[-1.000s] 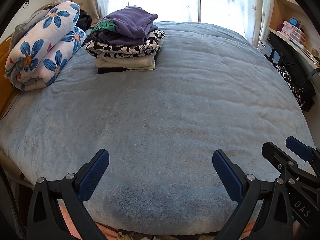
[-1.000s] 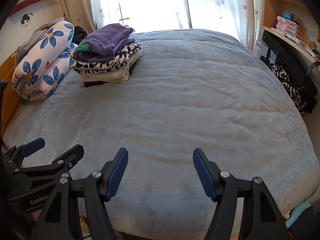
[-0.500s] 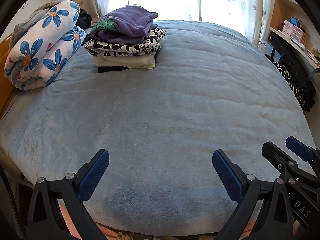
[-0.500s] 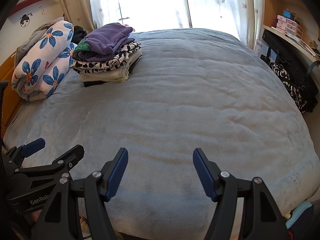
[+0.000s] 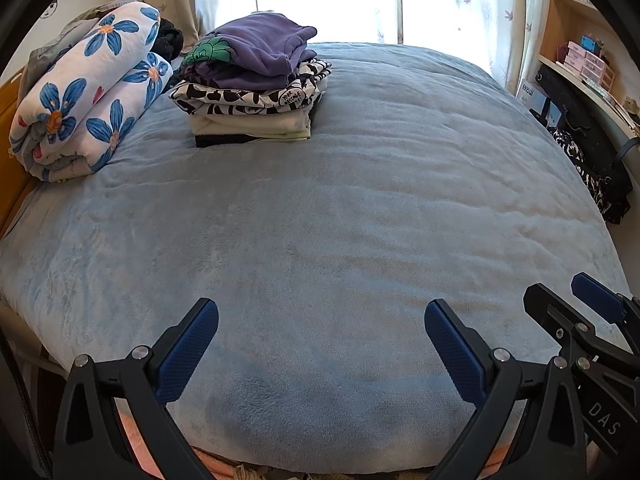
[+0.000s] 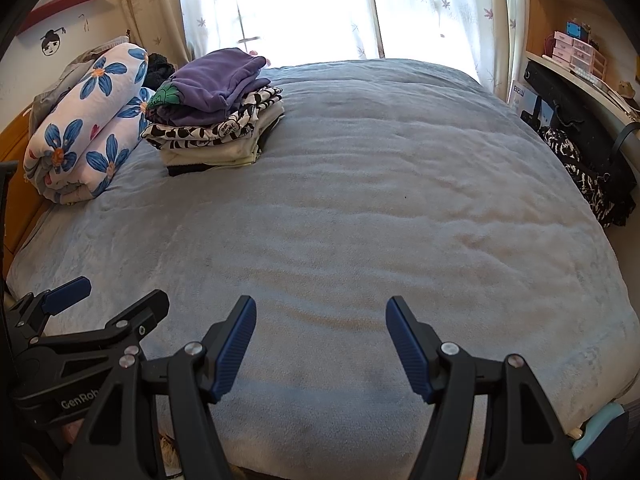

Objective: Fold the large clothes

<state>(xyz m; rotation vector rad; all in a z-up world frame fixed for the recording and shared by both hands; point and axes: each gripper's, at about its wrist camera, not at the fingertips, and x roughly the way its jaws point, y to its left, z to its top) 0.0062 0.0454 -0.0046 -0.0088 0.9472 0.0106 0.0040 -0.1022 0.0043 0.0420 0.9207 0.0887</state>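
A stack of folded clothes (image 5: 252, 88), purple on top, black-and-white patterned and cream below, sits at the far left of the blue bed cover (image 5: 340, 220); it also shows in the right wrist view (image 6: 216, 116). My left gripper (image 5: 320, 328) is open and empty above the bed's near edge. My right gripper (image 6: 320, 328) is open and empty beside it, and shows at the right edge of the left wrist view (image 5: 568, 304). The left gripper shows at the lower left of the right wrist view (image 6: 108, 300).
A rolled floral quilt (image 5: 84, 96) lies left of the stack against a wooden headboard (image 5: 12, 168). A desk with dark clothing (image 5: 584, 152) and shelves (image 6: 576, 48) runs along the right side. Curtained window (image 6: 320, 4) behind the bed.
Both grippers stay open over the near edge. The left wrist view has shifted very slightly; nothing on the bed has moved.
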